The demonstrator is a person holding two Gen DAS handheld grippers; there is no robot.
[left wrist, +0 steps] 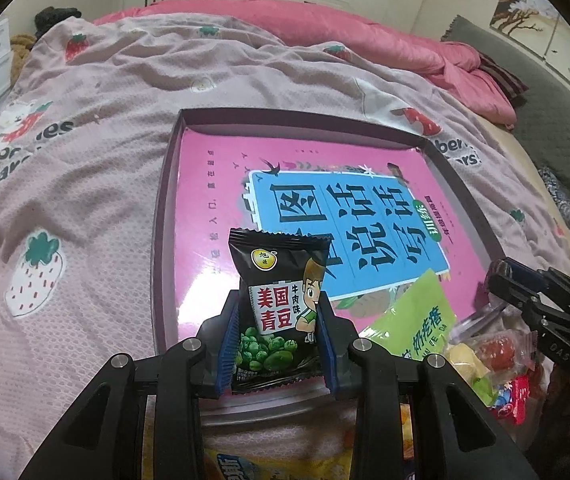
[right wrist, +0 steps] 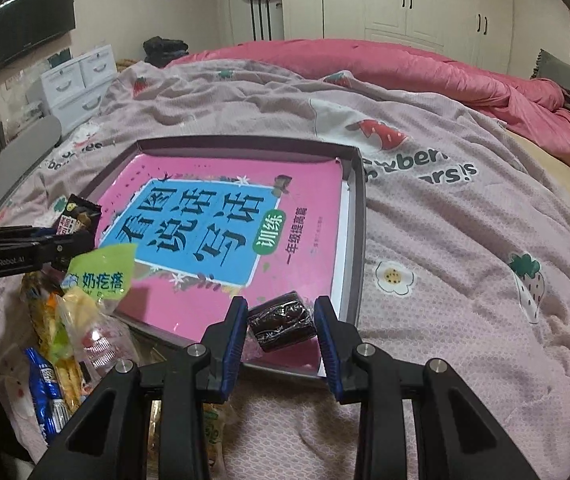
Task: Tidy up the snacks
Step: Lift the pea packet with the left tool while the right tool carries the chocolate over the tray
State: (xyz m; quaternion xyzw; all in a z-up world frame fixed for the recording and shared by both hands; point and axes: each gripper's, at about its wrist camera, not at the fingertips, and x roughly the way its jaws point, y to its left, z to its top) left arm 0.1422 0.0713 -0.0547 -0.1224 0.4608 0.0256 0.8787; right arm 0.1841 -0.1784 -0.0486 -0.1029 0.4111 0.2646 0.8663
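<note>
Reading 美国青豆 on packet (left wrist: 281, 312), GenRobot.AI gripper (right wrist: 75, 240)

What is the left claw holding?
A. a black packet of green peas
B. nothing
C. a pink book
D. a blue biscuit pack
A: the left claw is clamped on a black packet printed with green peas, upright over the near edge of the tray.

The pea packet (left wrist: 279, 312) hides part of the book (left wrist: 213, 184) behind it, and its lower edge sits behind the left gripper (left wrist: 279, 340). The green bag (right wrist: 99, 276) covers the tray's (right wrist: 359, 240) near left corner. The snack pile (right wrist: 57, 344) is half hidden by gripper arms and cut off by the picture's edge. The dark roll's (right wrist: 281, 320) label is too blurred to read.
</note>
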